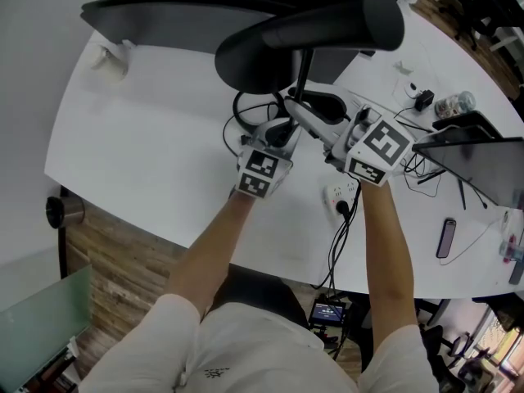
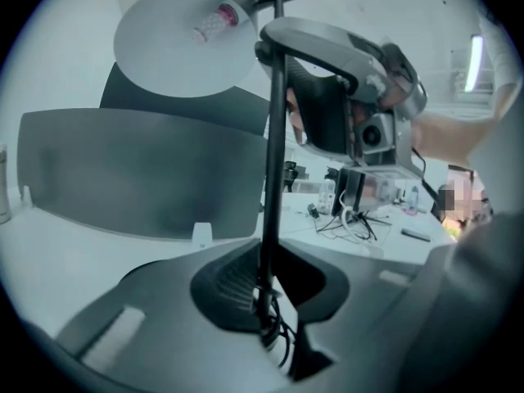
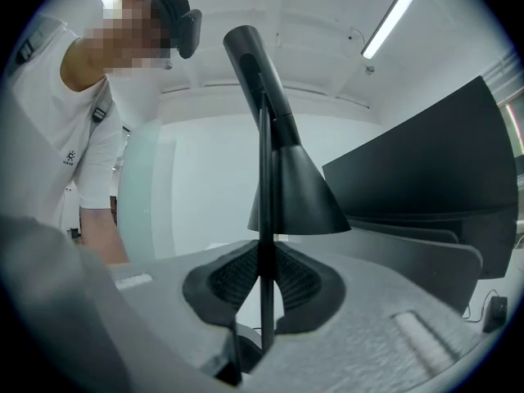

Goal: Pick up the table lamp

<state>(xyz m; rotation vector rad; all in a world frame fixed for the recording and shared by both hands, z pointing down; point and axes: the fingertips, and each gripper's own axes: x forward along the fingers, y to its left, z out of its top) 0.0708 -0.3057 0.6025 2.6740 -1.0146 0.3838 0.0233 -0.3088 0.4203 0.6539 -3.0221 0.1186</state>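
Your left hand-held gripper [image 2: 266,283] & right hand-held gripper [image 3: 264,283] both pinch the table lamp [image 1: 315,35] by its stem [image 3: 265,170]. Jaws are nearly together, w/ ribbed black pads pressed on the stem from either side. Lamp is upright at mid-bench [image 1: 147,137]; can't tell if its base touches the white top. Both grippers meet low on the stem, under the shade [image 3: 299,199]. Stem: thin, straight black rod. Shade: matte black cone, pale & round inside. Gripper bodies: grey, grainy plastic.
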